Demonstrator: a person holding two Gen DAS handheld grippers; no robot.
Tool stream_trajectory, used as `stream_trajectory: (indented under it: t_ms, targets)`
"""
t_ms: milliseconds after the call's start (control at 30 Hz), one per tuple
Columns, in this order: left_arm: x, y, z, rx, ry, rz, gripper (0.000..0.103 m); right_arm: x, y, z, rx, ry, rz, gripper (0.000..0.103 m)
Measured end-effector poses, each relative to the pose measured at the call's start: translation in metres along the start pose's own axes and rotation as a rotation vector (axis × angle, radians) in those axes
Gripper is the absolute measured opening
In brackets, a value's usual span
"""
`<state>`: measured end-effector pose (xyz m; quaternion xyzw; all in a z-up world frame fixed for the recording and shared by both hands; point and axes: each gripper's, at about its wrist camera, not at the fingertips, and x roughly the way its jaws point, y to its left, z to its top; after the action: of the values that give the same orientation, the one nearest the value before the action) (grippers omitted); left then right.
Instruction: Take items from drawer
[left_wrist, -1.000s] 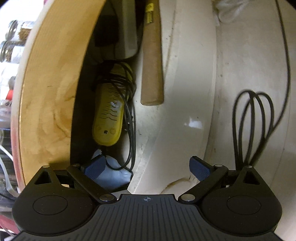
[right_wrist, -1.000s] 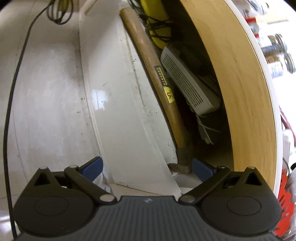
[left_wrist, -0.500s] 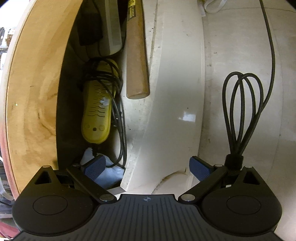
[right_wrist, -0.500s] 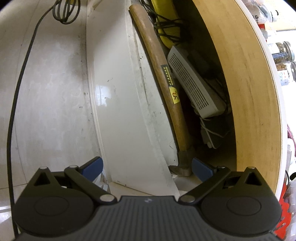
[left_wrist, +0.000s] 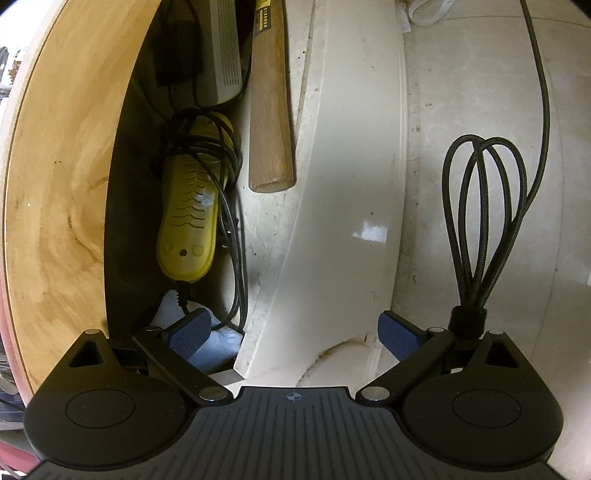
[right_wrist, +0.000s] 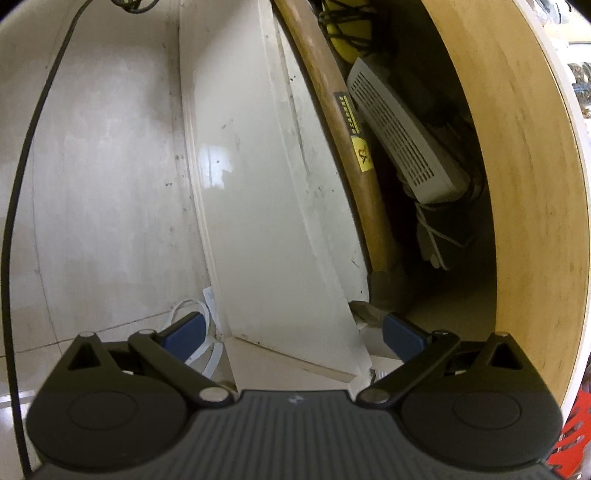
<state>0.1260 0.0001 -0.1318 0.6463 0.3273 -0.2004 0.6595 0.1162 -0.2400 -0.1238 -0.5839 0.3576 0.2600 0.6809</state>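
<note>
An open drawer with a white front panel (left_wrist: 343, 192) holds a wooden-handled hammer (left_wrist: 271, 110), a yellow device (left_wrist: 188, 218) wrapped in black cord, and a white vented box (left_wrist: 223, 48). My left gripper (left_wrist: 293, 334) is open and empty, straddling the panel's top edge. In the right wrist view the same panel (right_wrist: 266, 206), the hammer (right_wrist: 351, 147) and the white box (right_wrist: 402, 136) show from the other end. My right gripper (right_wrist: 291, 336) is open over the panel's corner, its right fingertip close to the hammer's metal head (right_wrist: 376, 291).
A wooden underside (left_wrist: 62, 184) overhangs the drawer and narrows the opening. A bundled black cable (left_wrist: 480, 229) lies on the pale floor beside the drawer front. White plastic ties (right_wrist: 199, 332) lie on the floor by my right gripper's left finger.
My left gripper has shifted so that the drawer contents sit further left and the cable bundle closer. My right gripper has moved forward along the hammer toward its head. Both stay open.
</note>
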Motion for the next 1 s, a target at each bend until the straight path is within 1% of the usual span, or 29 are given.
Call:
stream_trajectory:
  t_ms: [300, 500, 1000]
  targets:
    - [0.007, -0.001, -0.001, 0.012, 0.002, 0.001, 0.099, 0.007, -0.007, -0.004, 0.025, 0.019, -0.003, 0.102]
    - [0.007, 0.000, 0.001, 0.012, 0.003, -0.010, 0.099, 0.008, -0.006, -0.003, 0.018, 0.028, 0.005, 0.099]
    - [0.014, 0.002, 0.003, 0.006, 0.011, -0.024, 0.099, 0.010, -0.010, -0.004, 0.010, 0.042, 0.004, 0.097]
